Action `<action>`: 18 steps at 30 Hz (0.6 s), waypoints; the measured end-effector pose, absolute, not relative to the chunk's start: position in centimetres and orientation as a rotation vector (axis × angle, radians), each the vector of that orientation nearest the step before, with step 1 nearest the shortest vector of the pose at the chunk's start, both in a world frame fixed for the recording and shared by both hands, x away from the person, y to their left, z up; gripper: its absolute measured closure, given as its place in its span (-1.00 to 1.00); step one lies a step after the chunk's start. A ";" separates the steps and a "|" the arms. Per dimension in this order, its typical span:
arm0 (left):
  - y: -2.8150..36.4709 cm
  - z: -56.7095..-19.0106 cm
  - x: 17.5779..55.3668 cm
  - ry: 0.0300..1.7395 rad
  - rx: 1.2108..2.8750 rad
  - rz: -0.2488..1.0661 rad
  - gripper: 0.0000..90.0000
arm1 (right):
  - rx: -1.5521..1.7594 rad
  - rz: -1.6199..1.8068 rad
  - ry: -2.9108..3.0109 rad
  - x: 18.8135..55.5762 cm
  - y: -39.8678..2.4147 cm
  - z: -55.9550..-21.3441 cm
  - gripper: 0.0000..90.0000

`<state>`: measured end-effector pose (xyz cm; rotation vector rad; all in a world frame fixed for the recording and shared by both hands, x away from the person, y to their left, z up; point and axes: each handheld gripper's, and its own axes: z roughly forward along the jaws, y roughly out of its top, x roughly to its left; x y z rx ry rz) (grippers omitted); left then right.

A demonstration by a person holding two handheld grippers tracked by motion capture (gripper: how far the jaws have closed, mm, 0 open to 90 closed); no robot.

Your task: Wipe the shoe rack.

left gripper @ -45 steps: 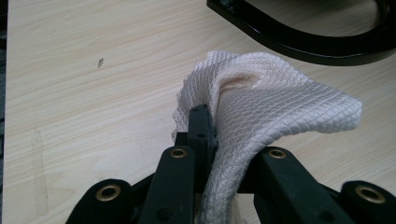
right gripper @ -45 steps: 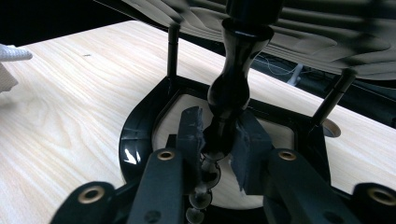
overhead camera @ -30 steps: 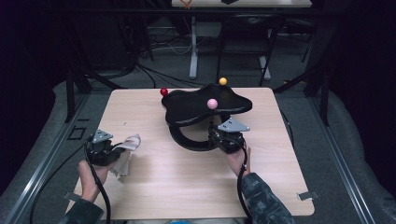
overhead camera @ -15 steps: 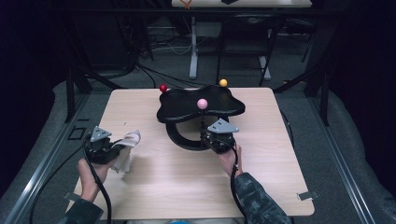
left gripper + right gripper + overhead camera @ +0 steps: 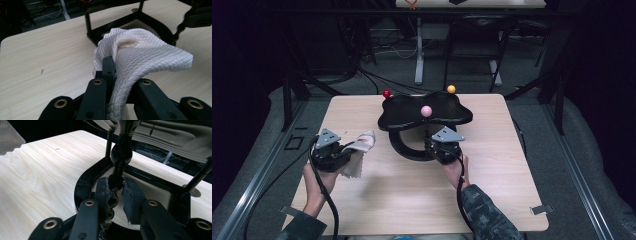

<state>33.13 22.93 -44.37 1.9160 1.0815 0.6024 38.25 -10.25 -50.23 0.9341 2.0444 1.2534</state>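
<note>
Two grips: your left hand-held gripper [image 5: 346, 150] clenches the cloth [image 5: 140, 57] at frame left; your right [image 5: 115, 192] clamps the stand's post [image 5: 121, 155] at centre. Hold steady, wipe gently.

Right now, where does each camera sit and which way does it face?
High view: above the near edge, facing forward and down on the wooden table; both forearms show.
Left gripper view: on the left gripper, facing its white waffle cloth.
Right gripper view: on the right gripper, facing the black stand's turned post.
Shared: the stand.
</note>
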 end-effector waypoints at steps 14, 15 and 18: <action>18.8 -39.9 32.9 0.940 1.955 0.611 0.85 | 0.981 1.221 2.092 38.4 -10.2 -49.5 0.65; 18.5 -39.6 33.0 0.935 1.955 0.610 0.85 | 0.980 1.226 2.094 38.4 -10.2 -49.5 0.65; 17.2 -38.7 33.4 0.898 1.974 0.612 0.85 | 0.986 1.227 2.091 38.4 -10.3 -49.5 0.65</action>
